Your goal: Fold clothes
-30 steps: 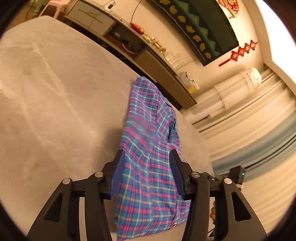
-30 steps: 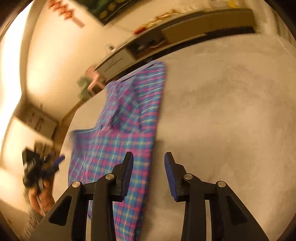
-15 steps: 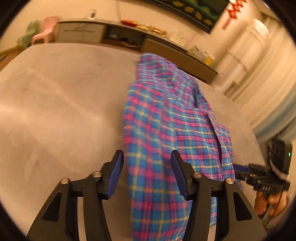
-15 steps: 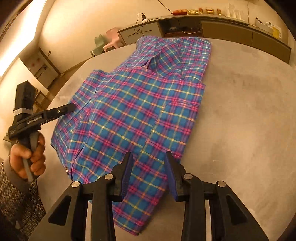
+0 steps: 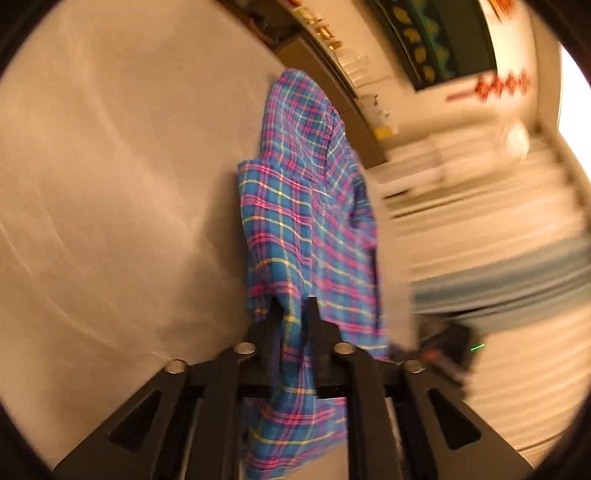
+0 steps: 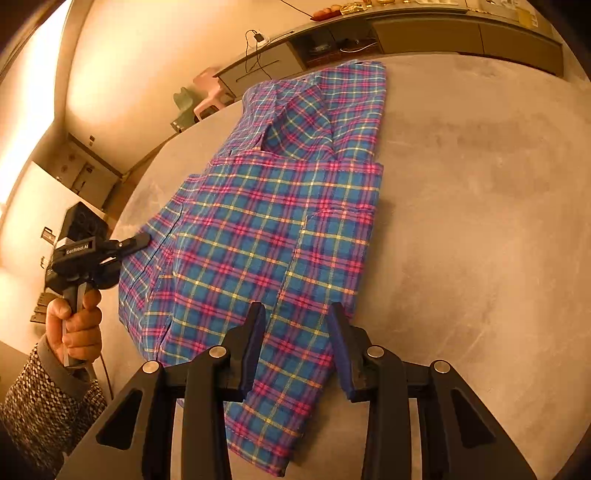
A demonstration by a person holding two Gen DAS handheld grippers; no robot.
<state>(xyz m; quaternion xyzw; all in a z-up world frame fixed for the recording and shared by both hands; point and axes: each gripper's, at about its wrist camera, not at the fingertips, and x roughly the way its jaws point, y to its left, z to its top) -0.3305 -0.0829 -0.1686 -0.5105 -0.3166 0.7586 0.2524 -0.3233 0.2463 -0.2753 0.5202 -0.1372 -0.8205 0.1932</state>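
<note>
Plaid shirt [image 6: 273, 229] flat on table [image 6: 461, 221]; left gripper [image 5: 293, 310] just closed, clamped on edge (ready to fold); right gripper [image 6: 297, 325] apart above hem.

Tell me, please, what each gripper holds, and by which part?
The left gripper pinches the shirt at its side edge; the right gripper holds nothing, open over the hem.

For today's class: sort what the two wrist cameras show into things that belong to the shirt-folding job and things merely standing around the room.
Part of the job:
- plaid shirt
- left gripper, shut on the shirt's edge
- right gripper, open over the shirt's near hem
- grey table under the shirt

Just standing about:
- long cabinet by the wall
- pink stool
- red wall ornament
</note>
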